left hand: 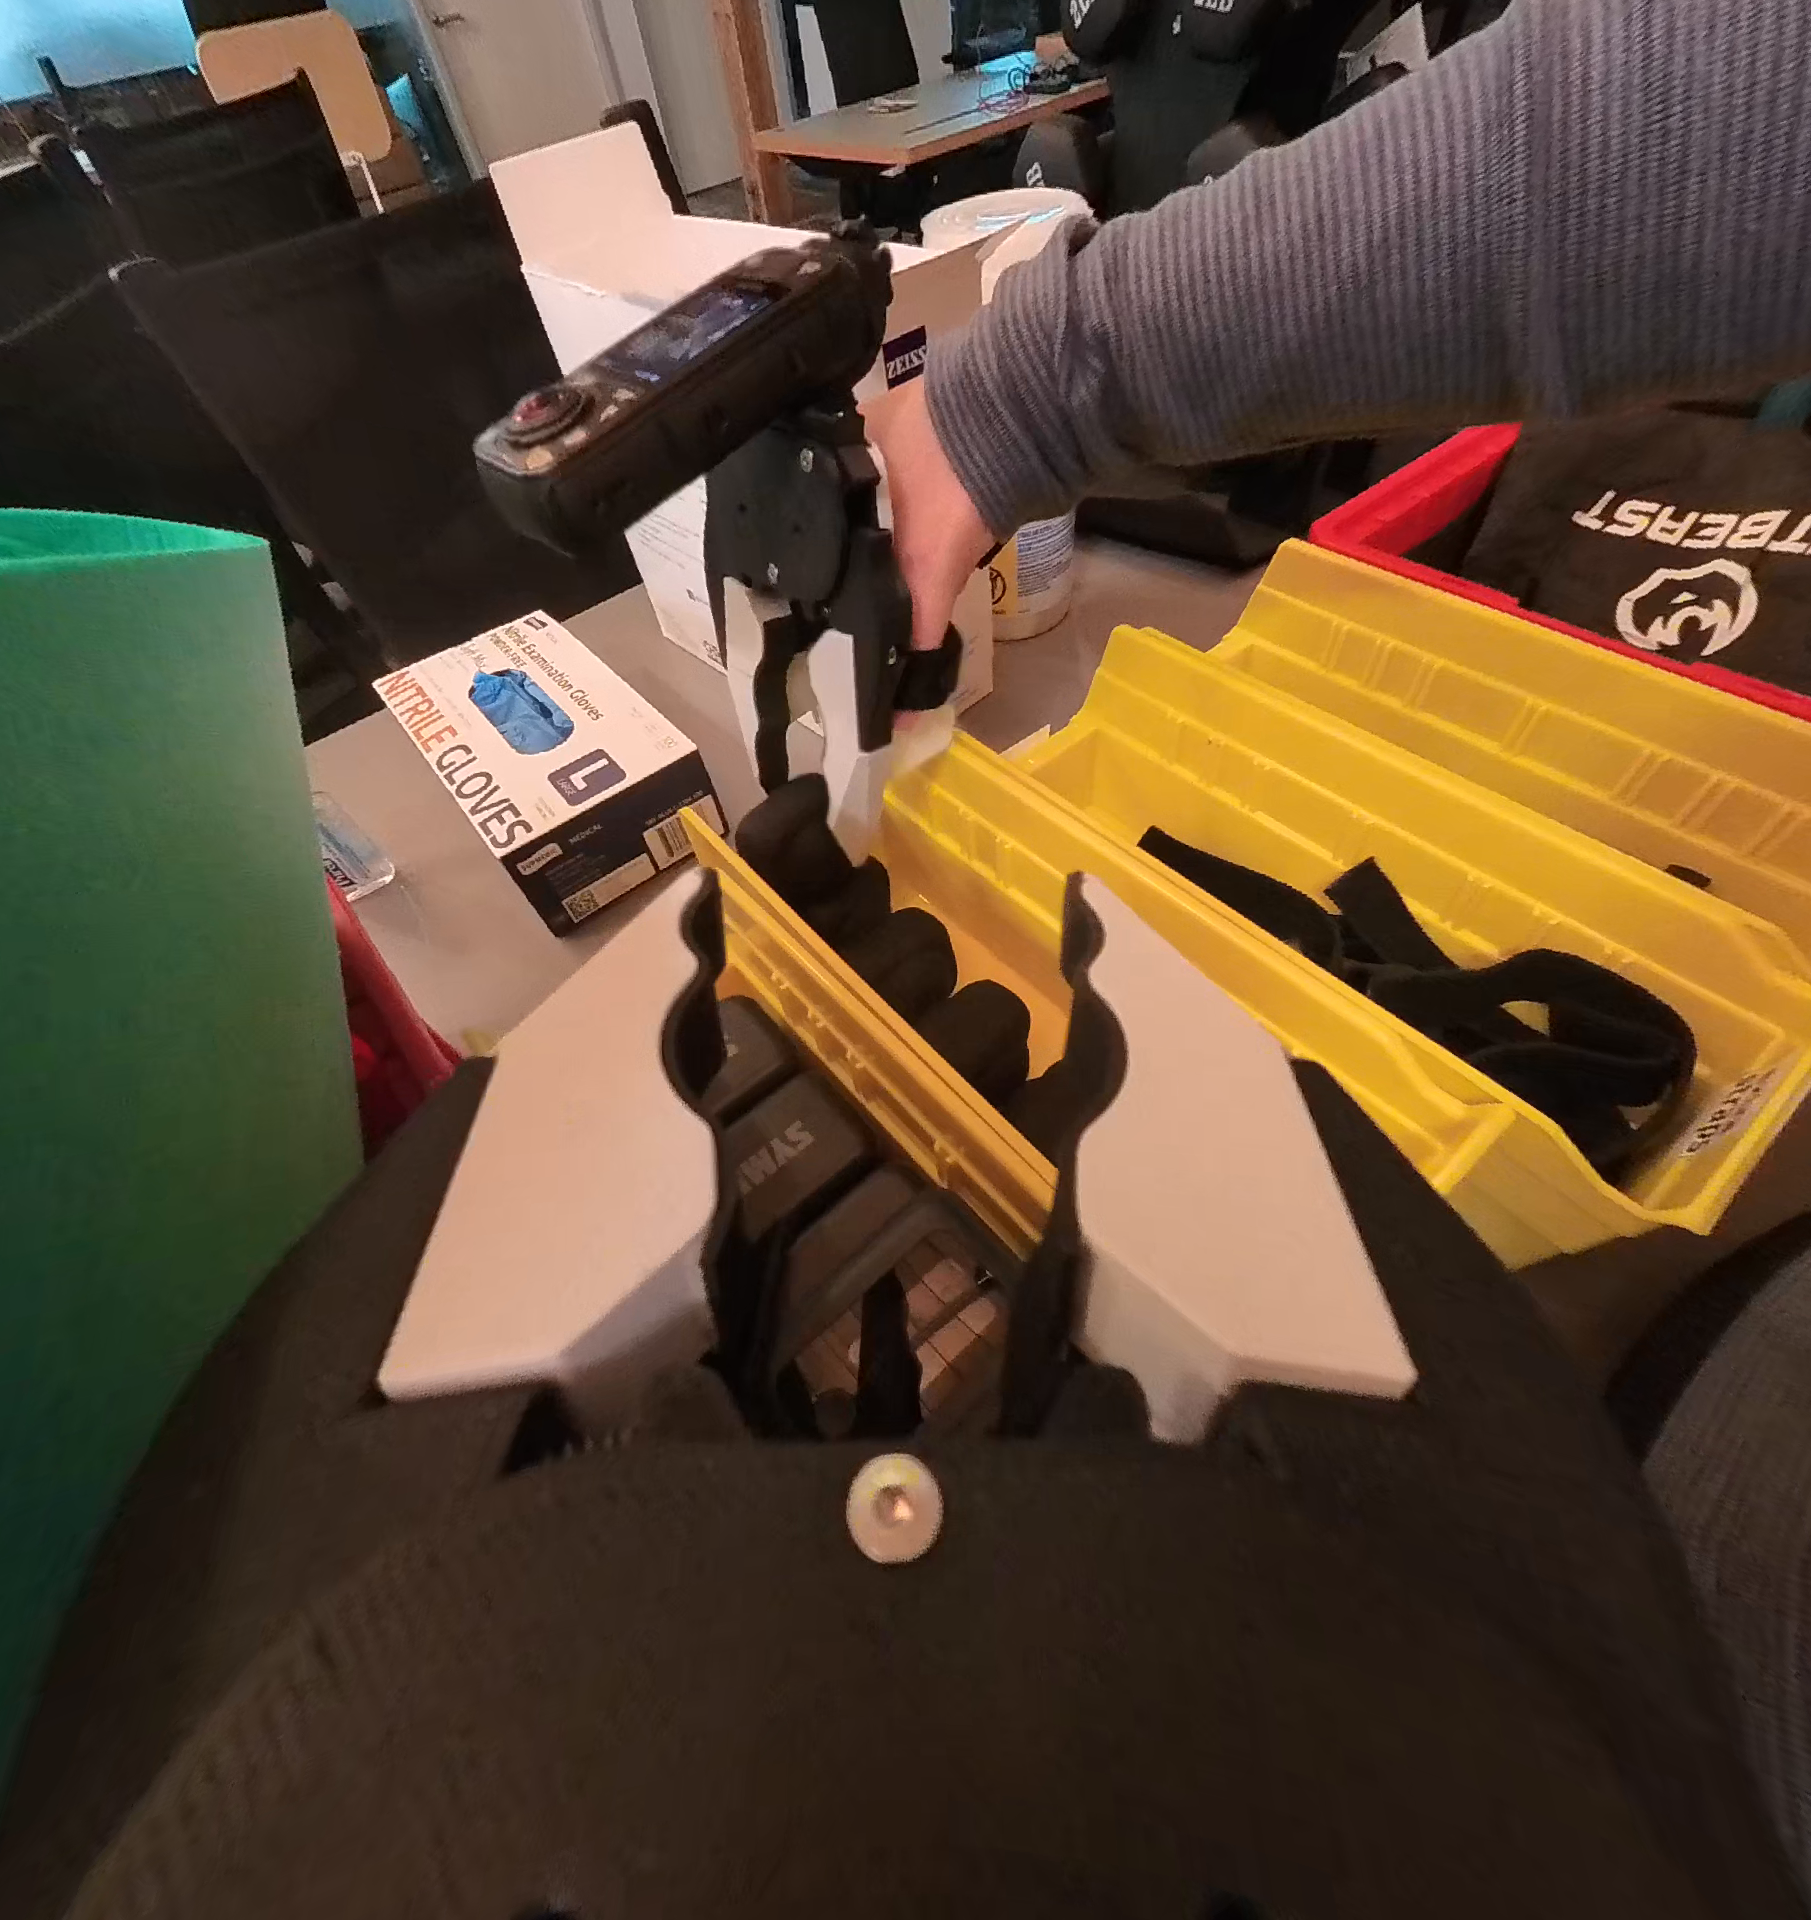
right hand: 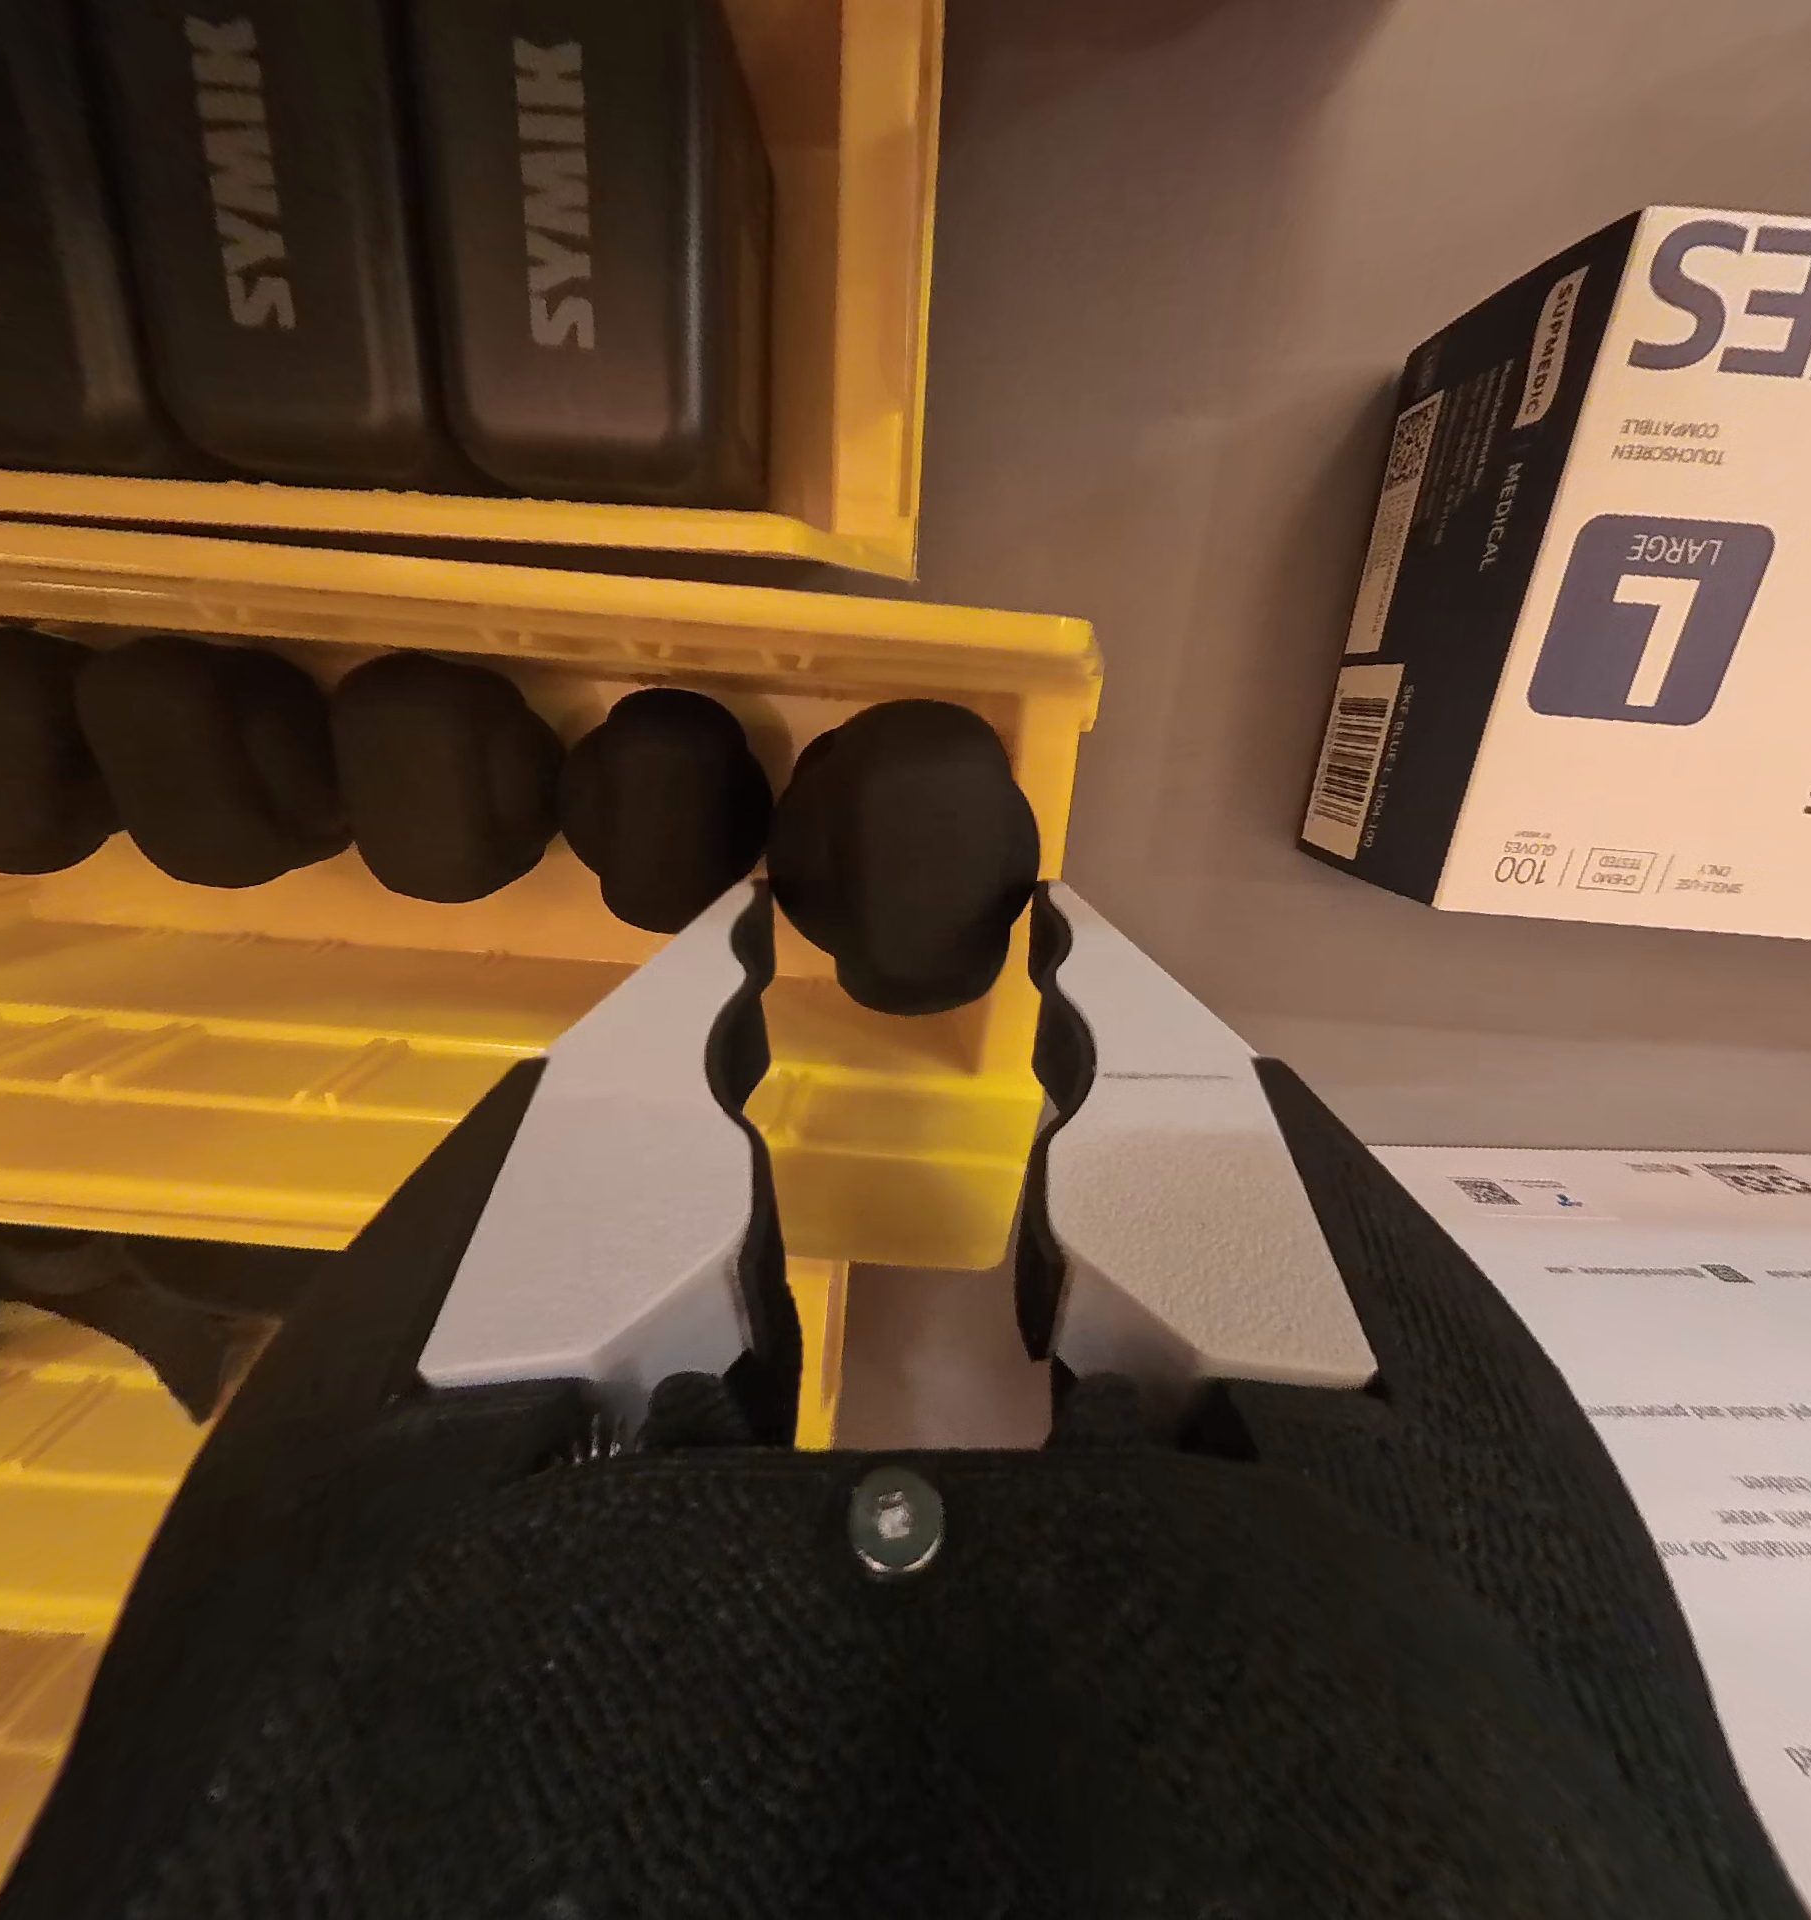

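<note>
My right gripper (right hand: 901,904) is shut on a black rolled bundle (right hand: 901,831), the end one of a row of several bundles (right hand: 444,769) in a narrow yellow bin (right hand: 1057,665). The held bundle sits slightly higher than the others. In the left wrist view the right gripper (left hand: 823,805) points down at that bundle (left hand: 787,826), held by a hand in a grey sleeve (left hand: 1296,312). My left gripper (left hand: 890,935) is open and empty, above the yellow bins, over black zip cases (left hand: 787,1153) and the bundle row (left hand: 922,966).
A box of gloves (left hand: 548,769) lies on the grey table left of the bins; it also shows in the right wrist view (right hand: 1607,571), with a printed white sheet (right hand: 1607,1351). Another yellow bin (left hand: 1711,1039) holds black straps (left hand: 1452,977). A green roll (left hand: 101,935) stands left, a red bin (left hand: 1400,509) far right. The gap from one gripper's tips to the other's is roughly 20 cm.
</note>
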The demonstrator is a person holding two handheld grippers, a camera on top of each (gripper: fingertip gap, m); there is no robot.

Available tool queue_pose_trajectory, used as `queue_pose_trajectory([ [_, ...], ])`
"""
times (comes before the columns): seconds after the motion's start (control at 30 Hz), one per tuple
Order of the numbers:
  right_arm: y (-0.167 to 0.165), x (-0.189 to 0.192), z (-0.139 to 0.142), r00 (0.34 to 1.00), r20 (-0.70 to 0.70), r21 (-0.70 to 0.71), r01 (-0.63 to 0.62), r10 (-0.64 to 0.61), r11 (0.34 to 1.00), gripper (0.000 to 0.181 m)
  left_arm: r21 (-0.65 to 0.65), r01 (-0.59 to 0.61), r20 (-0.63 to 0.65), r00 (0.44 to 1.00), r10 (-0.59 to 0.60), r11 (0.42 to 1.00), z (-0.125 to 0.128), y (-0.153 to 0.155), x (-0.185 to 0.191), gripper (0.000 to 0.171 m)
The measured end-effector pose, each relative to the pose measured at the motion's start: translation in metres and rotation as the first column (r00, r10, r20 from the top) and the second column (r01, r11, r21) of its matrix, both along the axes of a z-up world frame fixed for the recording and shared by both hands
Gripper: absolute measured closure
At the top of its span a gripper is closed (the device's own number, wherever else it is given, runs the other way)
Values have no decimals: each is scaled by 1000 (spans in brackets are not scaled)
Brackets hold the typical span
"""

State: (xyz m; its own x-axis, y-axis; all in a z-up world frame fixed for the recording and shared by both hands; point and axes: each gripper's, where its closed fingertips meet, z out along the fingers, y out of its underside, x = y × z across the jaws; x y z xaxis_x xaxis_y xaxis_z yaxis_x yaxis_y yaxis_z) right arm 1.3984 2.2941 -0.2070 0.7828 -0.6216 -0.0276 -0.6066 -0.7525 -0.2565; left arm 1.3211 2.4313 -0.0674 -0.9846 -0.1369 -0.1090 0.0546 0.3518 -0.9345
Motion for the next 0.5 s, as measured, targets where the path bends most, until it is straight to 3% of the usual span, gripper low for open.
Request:
queue_pose_trajectory([
  [0.5,9,-1,1,990,98,-26,-95,97,995,134,-1,11,-17,1000,-11,1000,-1,2,-3,108],
])
